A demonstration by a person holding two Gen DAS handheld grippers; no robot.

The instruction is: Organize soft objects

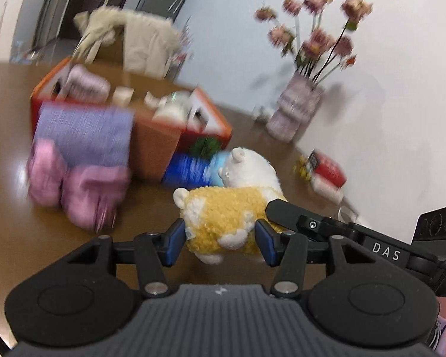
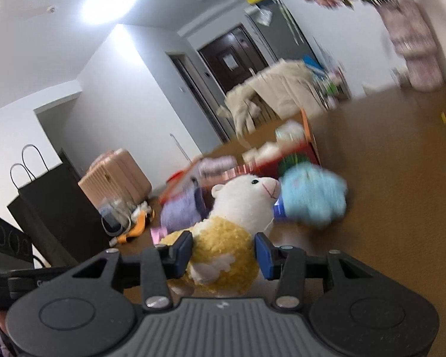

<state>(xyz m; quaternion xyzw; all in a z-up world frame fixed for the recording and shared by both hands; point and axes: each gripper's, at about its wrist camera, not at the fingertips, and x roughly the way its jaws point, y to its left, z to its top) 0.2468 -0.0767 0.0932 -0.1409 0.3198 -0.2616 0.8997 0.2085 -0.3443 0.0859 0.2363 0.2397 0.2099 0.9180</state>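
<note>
My left gripper (image 1: 220, 239) pinches the rear of a fluffy yellow-and-white plush lamb (image 1: 223, 217), blue pads pressed into its fleece. My right gripper (image 2: 223, 255) clamps the same toy's yellow body from the other side, half-closed, its white head above my fingers. Behind it on the brown wooden table (image 2: 401, 178) lie a light-blue plush (image 2: 312, 199) and an orange cardboard box (image 1: 154, 145) draped with a lilac knitted cloth (image 1: 83, 134).

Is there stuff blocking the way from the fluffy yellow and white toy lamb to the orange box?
Yes. The yellow-and-white plush lamb, held by both grippers, has a light blue plush toy and a blue packet lying between it and the orange cardboard box.
</note>
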